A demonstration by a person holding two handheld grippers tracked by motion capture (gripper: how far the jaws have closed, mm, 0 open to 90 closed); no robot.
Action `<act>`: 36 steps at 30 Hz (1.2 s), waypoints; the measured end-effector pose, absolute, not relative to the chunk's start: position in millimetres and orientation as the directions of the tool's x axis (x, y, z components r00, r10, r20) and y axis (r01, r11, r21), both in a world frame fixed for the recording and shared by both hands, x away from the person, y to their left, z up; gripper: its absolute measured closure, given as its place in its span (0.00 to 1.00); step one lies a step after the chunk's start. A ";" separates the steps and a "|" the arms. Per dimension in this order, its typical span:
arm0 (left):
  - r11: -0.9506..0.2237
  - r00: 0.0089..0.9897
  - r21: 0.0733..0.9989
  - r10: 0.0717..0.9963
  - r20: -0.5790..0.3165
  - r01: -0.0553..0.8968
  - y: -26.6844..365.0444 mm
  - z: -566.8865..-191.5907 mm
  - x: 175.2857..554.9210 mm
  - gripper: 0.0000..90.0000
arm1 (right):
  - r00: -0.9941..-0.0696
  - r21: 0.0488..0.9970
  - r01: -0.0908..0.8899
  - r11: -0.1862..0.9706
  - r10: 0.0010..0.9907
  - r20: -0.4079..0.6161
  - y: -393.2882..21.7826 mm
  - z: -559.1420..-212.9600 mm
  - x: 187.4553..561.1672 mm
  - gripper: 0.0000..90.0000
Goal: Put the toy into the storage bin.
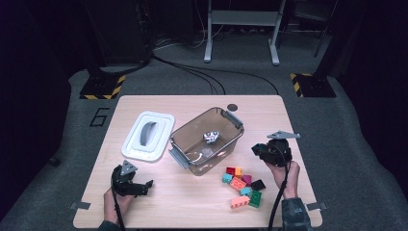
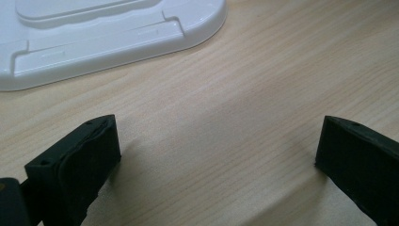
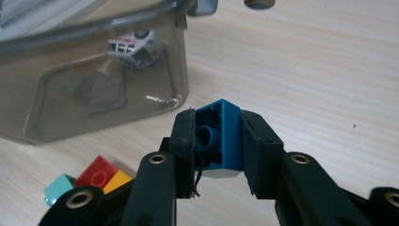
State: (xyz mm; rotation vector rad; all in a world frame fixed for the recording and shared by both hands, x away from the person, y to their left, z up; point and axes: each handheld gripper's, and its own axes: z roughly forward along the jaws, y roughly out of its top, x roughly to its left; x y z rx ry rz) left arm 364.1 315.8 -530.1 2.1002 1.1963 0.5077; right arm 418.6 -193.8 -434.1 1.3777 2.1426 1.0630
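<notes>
A blue brick (image 3: 221, 136) is clamped in the right gripper (image 3: 219, 141) beside the bin (image 1: 179, 138); a pile (image 1: 243, 185) awaits. The left gripper (image 2: 216, 155) is held open, empty.

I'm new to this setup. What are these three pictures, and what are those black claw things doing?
A person holds a two-jaw gripper in each hand at a wooden table. The high view looks down from above; the other two cameras ride on the grippers. The left gripper rests open near the white lid. The right gripper is shut on a blue brick, beside a pile of coloured bricks. The clear bin in the middle holds a small toy car.
</notes>
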 end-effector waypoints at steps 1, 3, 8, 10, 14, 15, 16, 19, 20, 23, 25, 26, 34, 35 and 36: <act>-0.364 0.506 0.707 0.862 0.010 0.607 315.8 -530.1 364.2 0.00 | -0.446 0.767 0.598 0.232 0.891 0.078 -193.8 -429.5 422.0 0.76; -0.364 0.506 0.707 0.862 0.010 0.607 315.7 -530.1 364.1 0.00 | -0.444 0.773 0.591 0.231 0.893 0.072 -193.8 -425.4 425.7 0.76; -0.365 0.507 0.706 0.862 0.010 0.607 315.8 -530.0 364.2 0.00 | -0.439 0.782 0.581 0.227 0.896 0.065 -193.7 -417.2 434.0 0.76; -0.365 0.507 0.707 0.862 0.010 0.606 315.7 -530.0 364.2 0.00 | -0.439 0.788 0.574 0.224 0.896 0.065 -193.0 -413.0 437.6 0.76; -0.358 0.501 0.715 0.865 0.012 0.600 315.1 -531.0 364.3 0.00 | -0.443 0.806 0.546 0.230 0.895 0.044 -189.6 -401.0 446.2 0.76; -0.357 0.501 0.715 0.865 0.012 0.600 315.1 -531.1 364.3 0.00 | -0.442 0.809 0.542 0.228 0.896 0.044 -188.7 -398.3 447.7 0.76; -0.358 0.501 0.715 0.865 0.012 0.600 315.1 -531.1 364.4 0.00 | -0.445 0.813 0.535 0.230 0.894 0.040 -187.9 -395.5 449.4 0.76; -0.357 0.501 0.715 0.865 0.012 0.601 315.1 -531.1 364.4 0.00 | -0.452 0.823 0.519 0.232 0.891 0.034 -185.2 -387.3 453.6 0.75; -0.358 0.501 0.715 0.865 0.012 0.600 315.1 -531.1 364.4 0.00 | -0.457 0.826 0.513 0.233 0.889 0.033 -184.3 -384.6 454.9 0.76; -0.357 0.501 0.714 0.866 0.011 0.602 315.0 -531.0 364.3 0.00 | -0.476 0.836 0.496 0.235 0.879 0.036 -180.2 -377.4 457.8 0.76; -0.357 0.500 0.714 0.866 0.011 0.602 315.0 -531.0 364.3 0.00 | -0.489 0.839 0.490 0.236 0.871 0.041 -176.2 -373.7 459.6 0.76; -0.357 0.500 0.715 0.866 0.011 0.602 315.0 -531.0 364.3 0.00 | -0.497 0.841 0.487 0.235 0.867 0.045 -174.0 -372.2 460.6 0.76; -0.357 0.500 0.714 0.866 0.011 0.602 315.0 -531.0 364.3 0.00 | -0.556 0.835 0.478 0.273 0.830 0.047 -151.1 -367.3 467.0 0.75; -0.357 0.501 0.714 0.866 0.011 0.602 315.0 -531.0 364.3 0.00 | -0.561 0.833 0.482 0.272 0.826 0.055 -147.7 -367.7 467.7 0.75; -0.357 0.501 0.714 0.866 0.011 0.602 315.0 -531.0 364.3 0.00 | -0.561 0.833 0.482 0.272 0.826 0.055 -147.7 -367.7 467.7 0.75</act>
